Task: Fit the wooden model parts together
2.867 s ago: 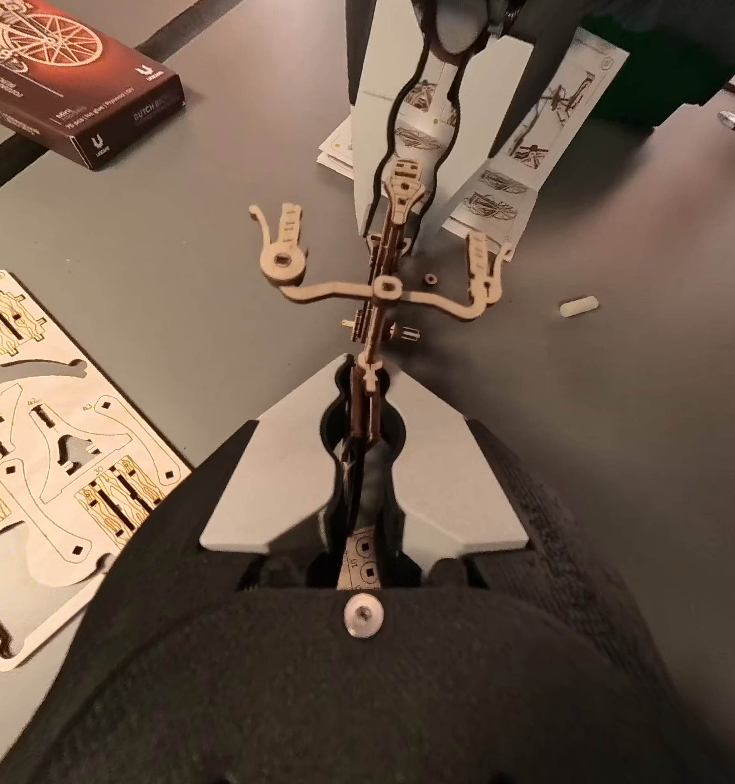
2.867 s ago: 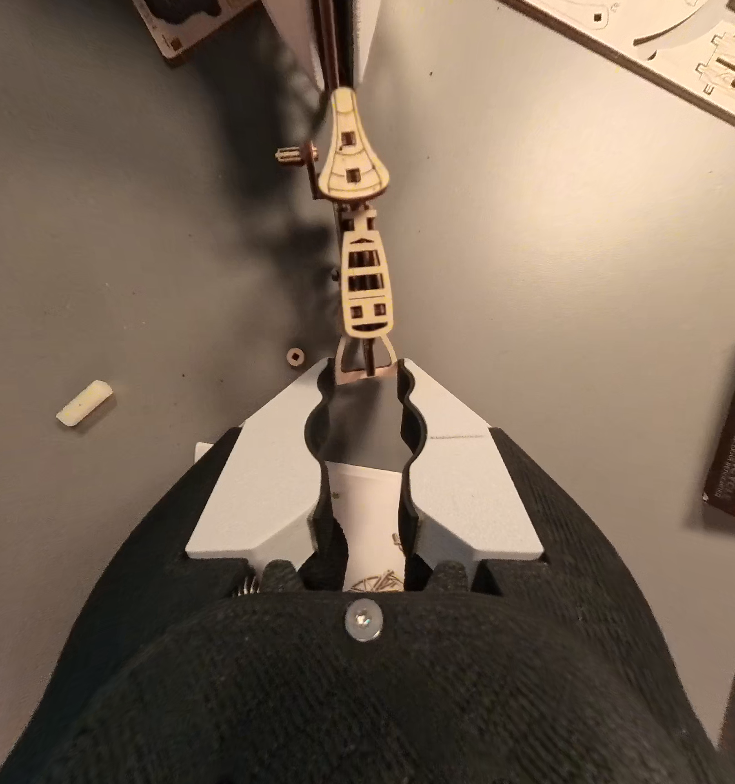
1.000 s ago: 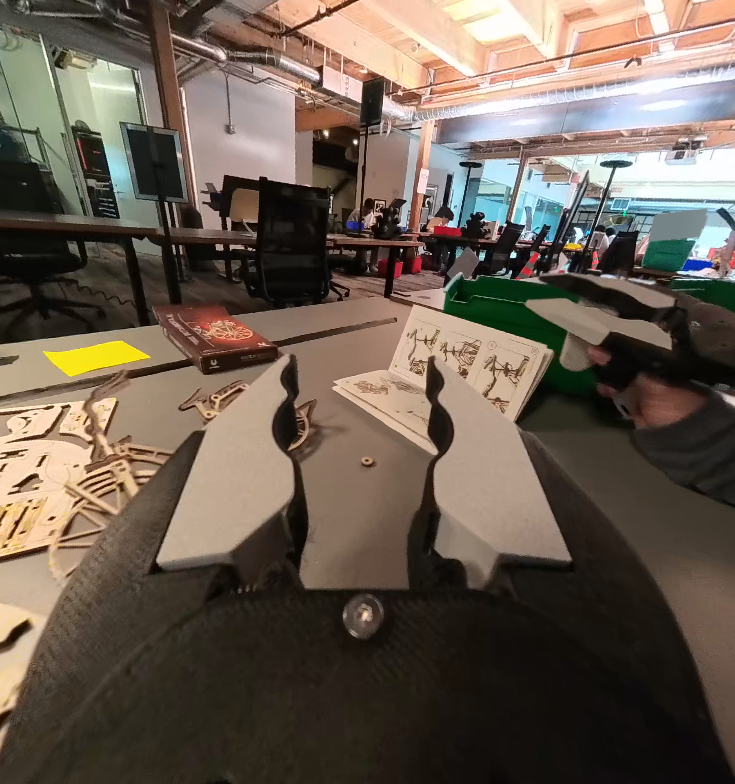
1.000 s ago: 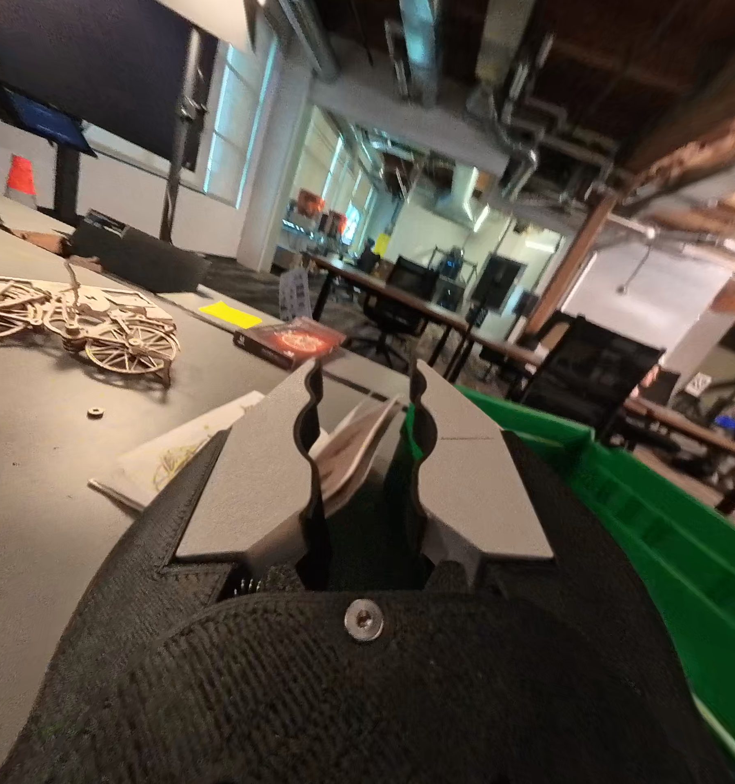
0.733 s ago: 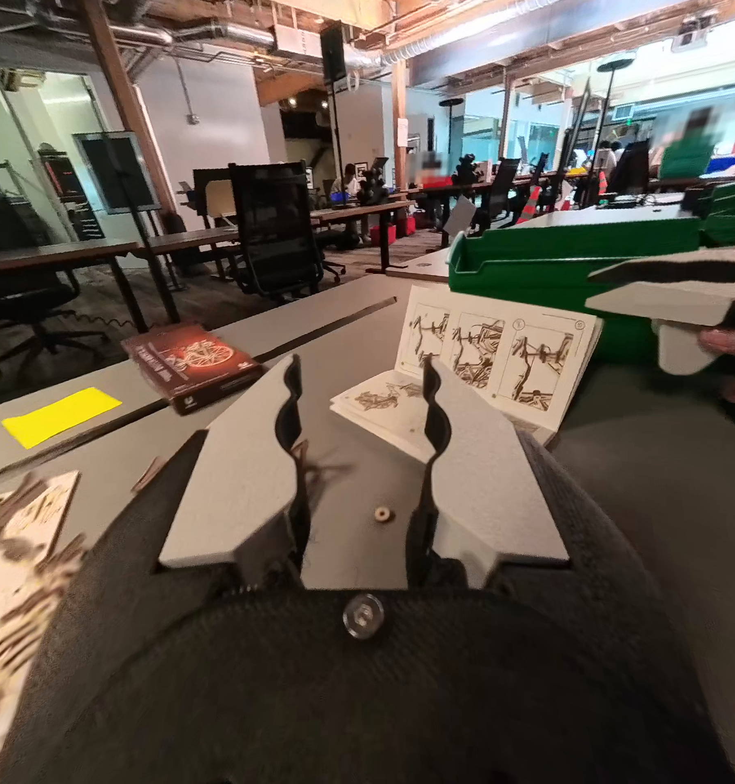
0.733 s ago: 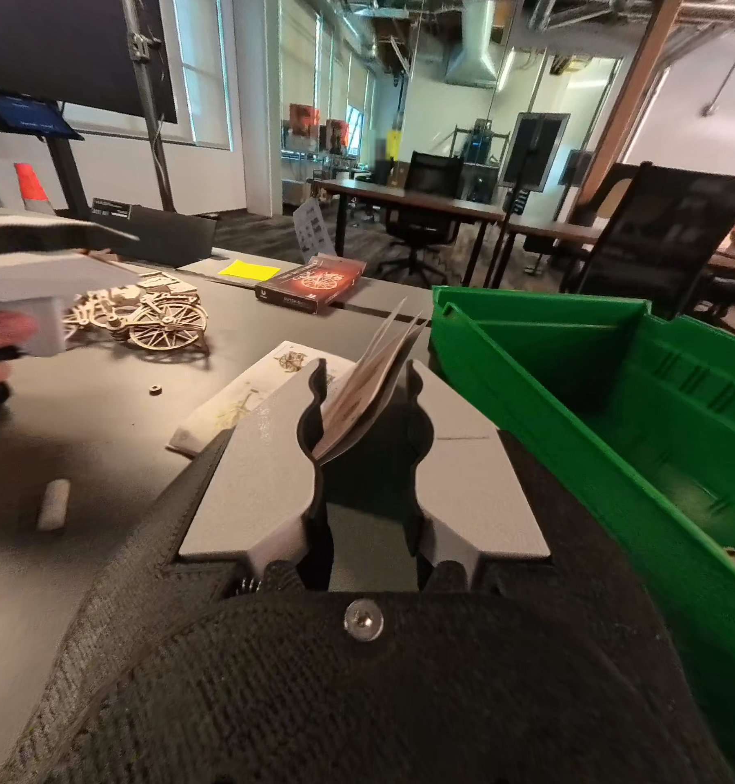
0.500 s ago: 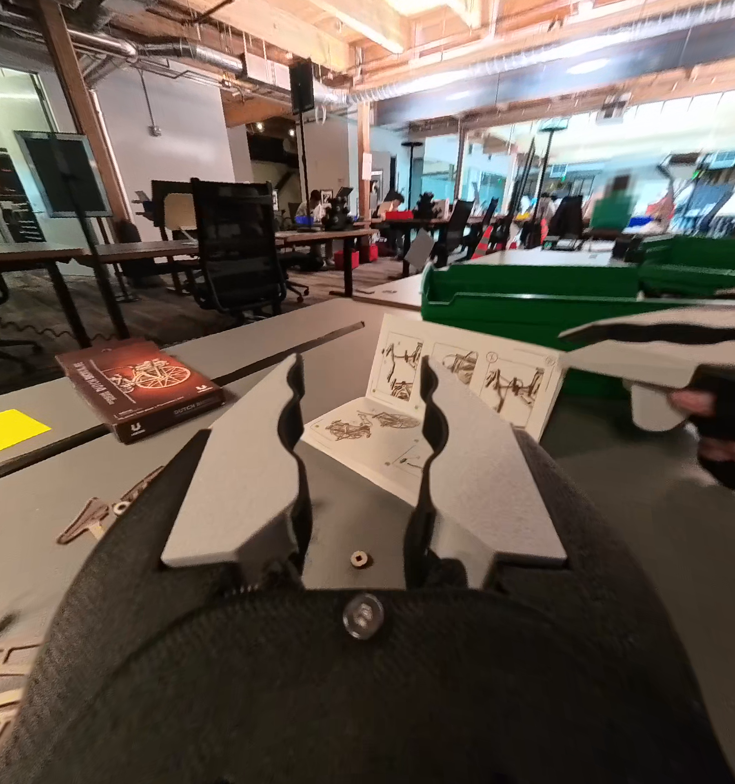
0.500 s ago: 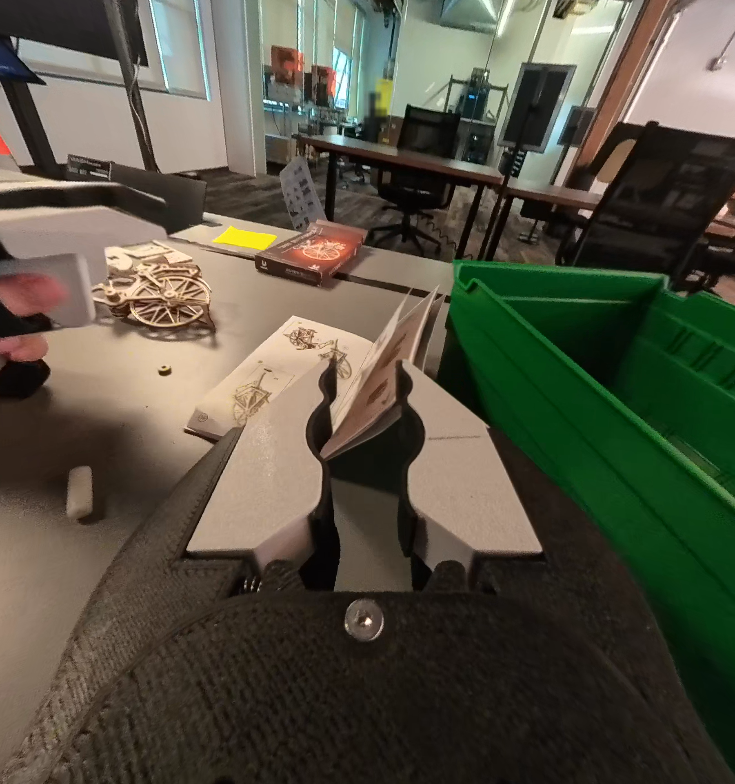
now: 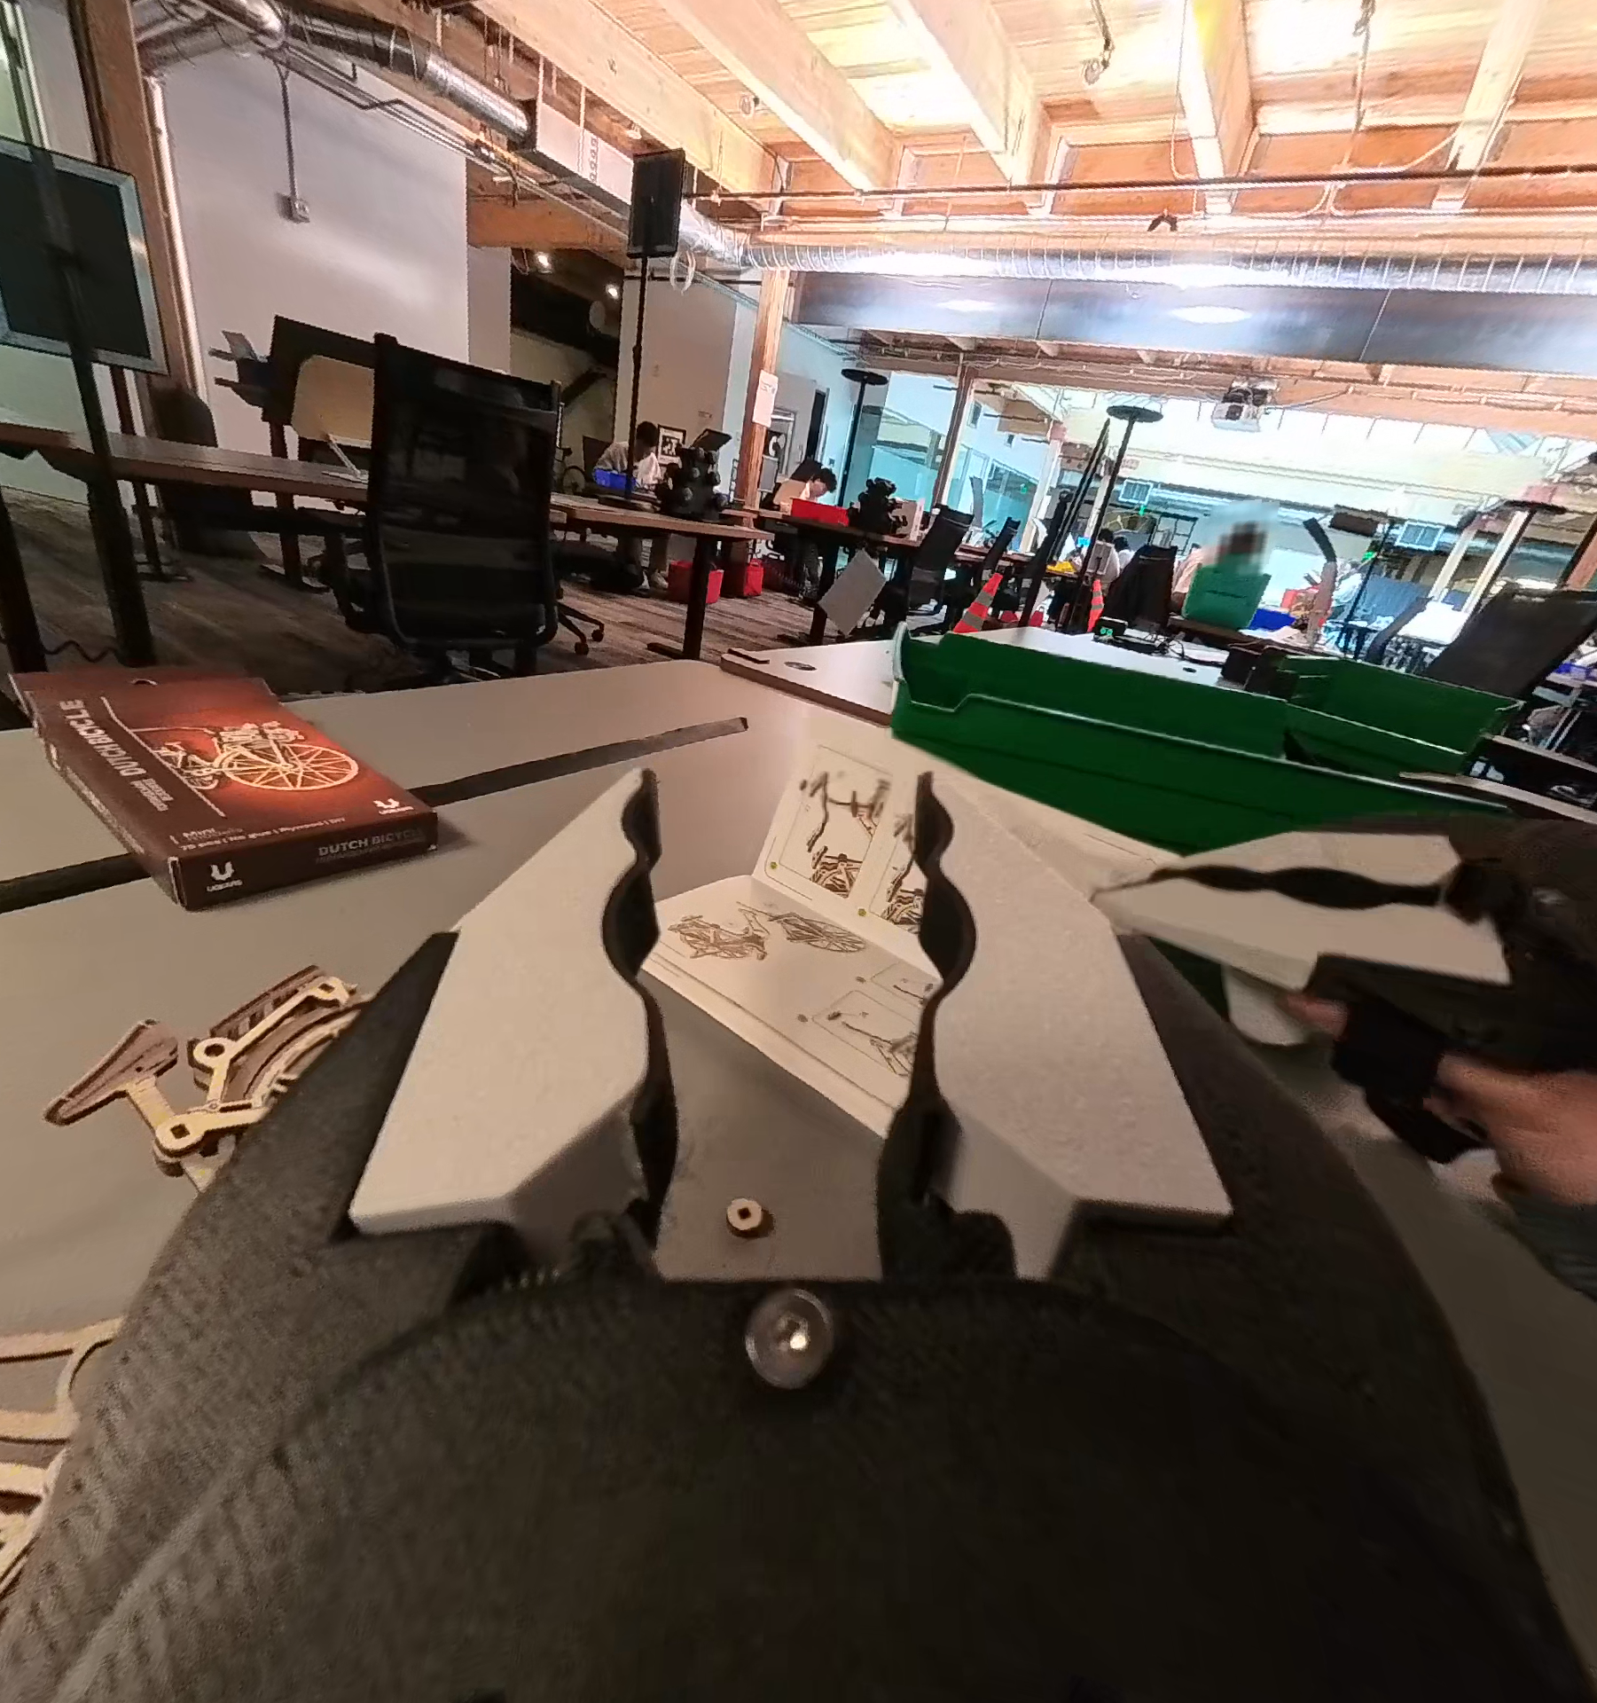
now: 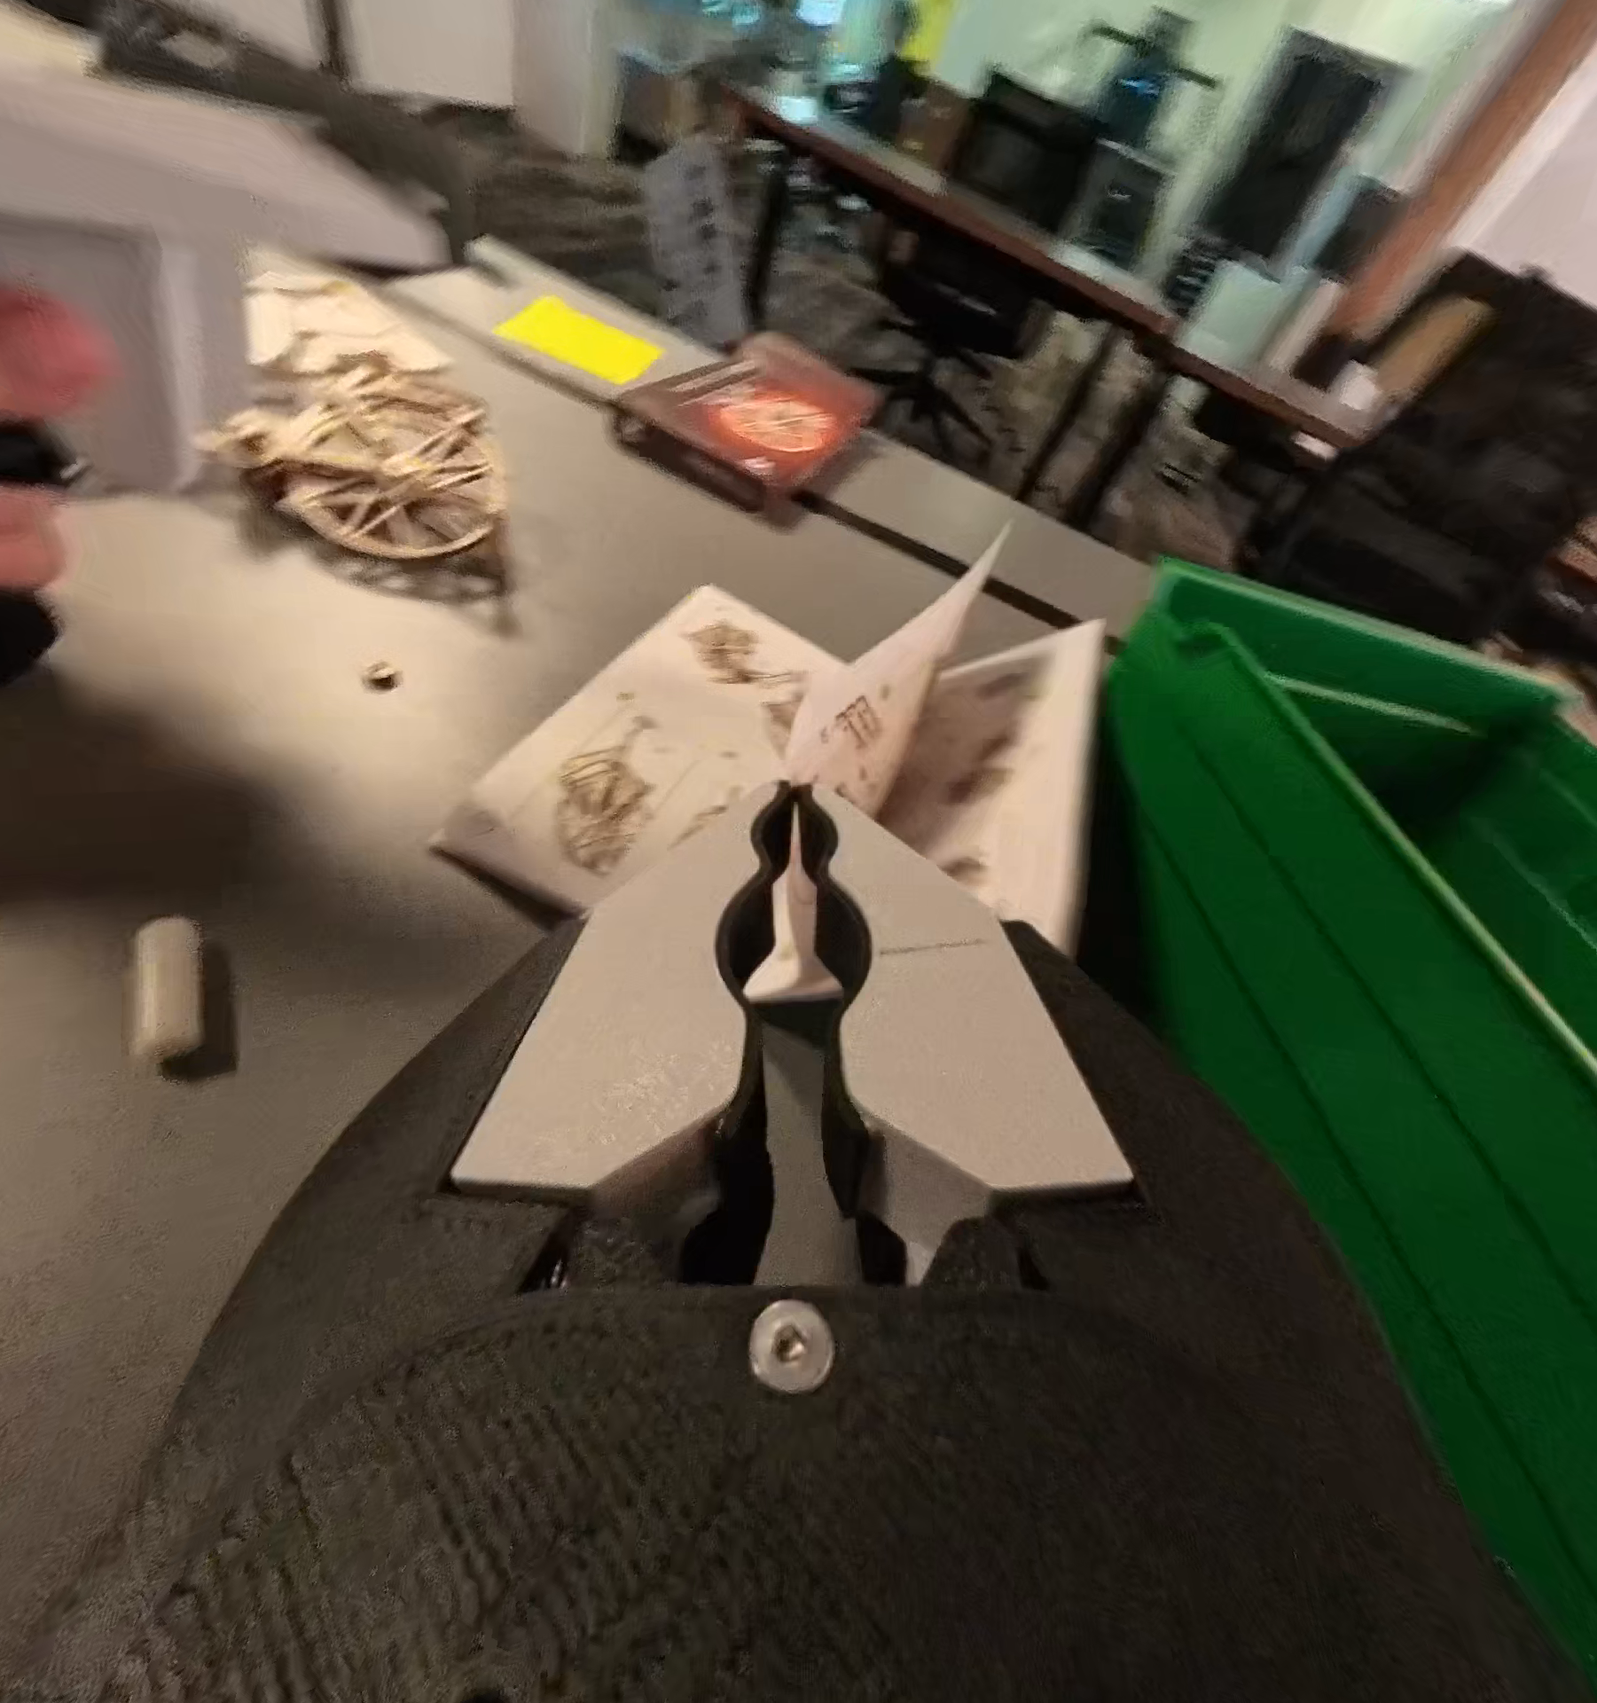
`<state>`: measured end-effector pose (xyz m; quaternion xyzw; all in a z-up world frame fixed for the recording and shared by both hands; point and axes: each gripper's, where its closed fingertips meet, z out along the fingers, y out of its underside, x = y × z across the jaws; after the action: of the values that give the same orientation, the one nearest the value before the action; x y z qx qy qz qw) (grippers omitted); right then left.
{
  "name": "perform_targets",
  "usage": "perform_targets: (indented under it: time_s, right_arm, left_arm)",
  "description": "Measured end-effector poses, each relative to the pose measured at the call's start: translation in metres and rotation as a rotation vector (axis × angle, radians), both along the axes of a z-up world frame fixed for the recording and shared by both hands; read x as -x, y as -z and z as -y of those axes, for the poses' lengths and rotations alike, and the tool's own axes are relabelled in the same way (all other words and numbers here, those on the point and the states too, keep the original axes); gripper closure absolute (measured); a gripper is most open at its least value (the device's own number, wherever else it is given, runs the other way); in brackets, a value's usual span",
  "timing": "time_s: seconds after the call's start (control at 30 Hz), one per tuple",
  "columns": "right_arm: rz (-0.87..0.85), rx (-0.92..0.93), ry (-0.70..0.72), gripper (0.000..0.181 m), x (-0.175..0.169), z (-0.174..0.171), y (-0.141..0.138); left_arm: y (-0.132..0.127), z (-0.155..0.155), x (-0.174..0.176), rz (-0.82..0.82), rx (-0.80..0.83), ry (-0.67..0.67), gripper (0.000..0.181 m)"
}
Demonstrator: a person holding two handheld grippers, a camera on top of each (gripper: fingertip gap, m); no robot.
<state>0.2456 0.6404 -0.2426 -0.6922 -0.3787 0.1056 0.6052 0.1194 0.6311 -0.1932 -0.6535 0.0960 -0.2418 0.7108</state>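
Observation:
The assembled wooden bicycle model (image 10: 380,479) lies on the grey table; part of it shows at the left of the left wrist view (image 9: 214,1078). My left gripper (image 9: 783,792) is open and empty, low over the table, with a small wooden washer (image 9: 745,1218) on the table between its fingers. My right gripper (image 10: 794,797) is shut on a raised page (image 10: 905,663) of the open instruction booklet (image 10: 647,737). The right gripper also shows at the right of the left wrist view (image 9: 1283,908), beside the booklet (image 9: 776,931). The right wrist view is blurred.
A green bin (image 10: 1329,829) stands right of the booklet. A dark red kit box (image 9: 223,783) lies at the back left. A small white cylinder (image 10: 163,986) and the washer (image 10: 380,677) lie on the table. A yellow note (image 10: 578,350) lies farther back. Between my right fingertips and the small white cylinder (image 10: 163,986) there is roughly 12 cm.
Both grippers let go of the bicycle model, which now lies on the table. In the last half second my right gripper moved onto the booklet and shut on a page.

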Motion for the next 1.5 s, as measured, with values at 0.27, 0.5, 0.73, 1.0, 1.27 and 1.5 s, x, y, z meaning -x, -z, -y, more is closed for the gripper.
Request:
perform_targets:
  time_s: [0.27,0.5,0.73,1.0,1.27,1.5]
  right_arm:
    - [0.538,-0.002,-0.332,0.181,0.046,0.031,0.062]
    - [0.351,0.188,-0.403,0.179,0.050,0.040,0.059]
    - [0.332,0.144,-0.622,0.159,0.055,0.074,0.053]
    - [0.350,-0.198,-0.289,0.159,0.012,0.009,0.027]
    - [0.397,0.031,-0.206,0.172,0.001,-0.006,0.053]
    - [0.329,0.167,-0.179,0.168,-0.003,-0.012,0.055]
  left_arm:
    - [0.034,-0.005,-0.026,-0.202,0.188,0.126,0.146]
    - [0.064,-0.002,-0.051,-0.367,0.343,0.223,0.168]
    - [0.111,0.002,-0.064,-0.381,0.701,0.309,0.178]
    - [0.115,0.005,-0.061,-0.455,0.686,0.257,0.181]
    - [0.116,0.005,-0.060,-0.485,0.666,0.229,0.181]
    - [0.103,0.000,-0.054,-0.529,0.553,0.132,0.169]
